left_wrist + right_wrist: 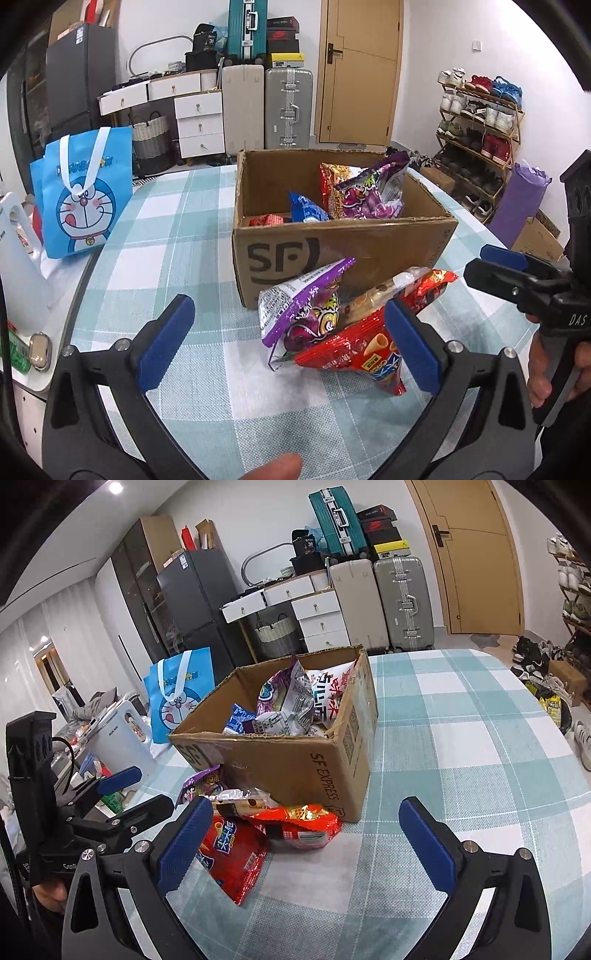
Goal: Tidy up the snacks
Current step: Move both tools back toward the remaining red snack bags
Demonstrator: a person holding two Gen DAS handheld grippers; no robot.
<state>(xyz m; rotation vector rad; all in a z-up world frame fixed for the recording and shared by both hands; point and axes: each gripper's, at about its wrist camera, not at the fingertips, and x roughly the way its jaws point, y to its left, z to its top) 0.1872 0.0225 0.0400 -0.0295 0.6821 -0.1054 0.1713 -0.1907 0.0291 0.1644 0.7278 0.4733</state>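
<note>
An open cardboard box [347,243] [295,760] stands on the checked tablecloth and holds several snack packets [365,188] [288,701]. More packets lie in a pile against its front: a purple one [295,310] [201,779], a red chip bag [354,354] [236,860], a biscuit packet [373,299] [240,801] and another red packet [432,284] [303,823]. My left gripper [291,343] is open wide just before the pile, nothing between its pads. My right gripper [310,845] is open too, beside the pile's right, empty. Each gripper shows in the other's view [517,273] [122,790].
A blue cartoon tote bag [83,195] [177,694] stands at the table's left, next to a white kettle [18,266] [118,734]. The table edge [79,280] curves on the left. Bare tablecloth [461,757] stretches right of the box. Suitcases, drawers and a shoe rack stand behind.
</note>
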